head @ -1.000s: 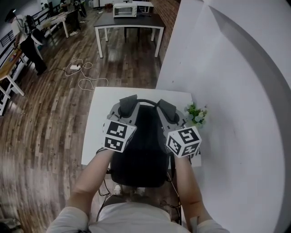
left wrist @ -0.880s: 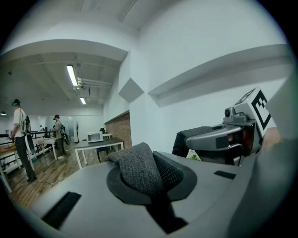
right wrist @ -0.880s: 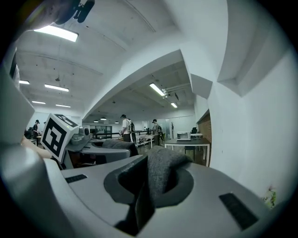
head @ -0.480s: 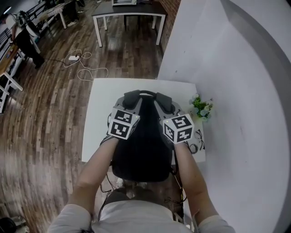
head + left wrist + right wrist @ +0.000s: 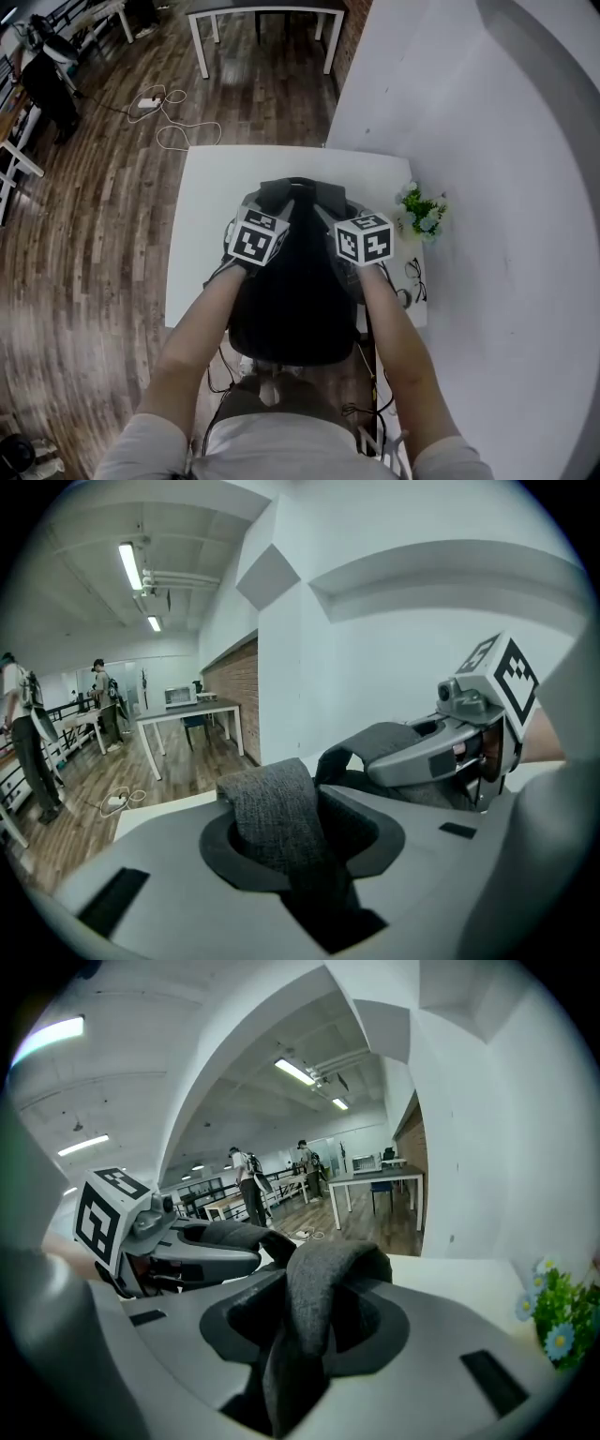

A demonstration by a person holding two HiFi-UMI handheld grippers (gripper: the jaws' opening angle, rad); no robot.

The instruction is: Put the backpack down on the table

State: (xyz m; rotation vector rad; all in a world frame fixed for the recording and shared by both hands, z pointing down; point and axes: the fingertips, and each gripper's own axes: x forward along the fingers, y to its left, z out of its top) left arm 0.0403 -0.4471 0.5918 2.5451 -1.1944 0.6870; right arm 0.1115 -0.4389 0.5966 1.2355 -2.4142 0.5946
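Note:
A dark grey backpack (image 5: pixel 291 300) lies on the white table (image 5: pixel 202 216), its lower end hanging over the near edge. My left gripper (image 5: pixel 274 208) has the left shoulder strap (image 5: pixel 272 808) in the gap between its jaws. My right gripper (image 5: pixel 339 208) has the right strap (image 5: pixel 328 1279) the same way. Both pairs of jaws are opening, and each padded strap still fills its gap. The grippers sit side by side low over the bag's top. The right gripper (image 5: pixel 441 761) also shows in the left gripper view, and the left gripper (image 5: pixel 197 1251) in the right gripper view.
A small potted plant (image 5: pixel 422 211) stands at the table's right edge, with a pair of glasses (image 5: pixel 415 281) nearer me. A white wall runs along the right. Cables (image 5: pixel 178 131) lie on the wood floor beyond; another table (image 5: pixel 262 14) stands farther off.
Both grippers have sunk and moved forward with the straps. The backpack has come down onto the table, and the two straps now lie closer together.

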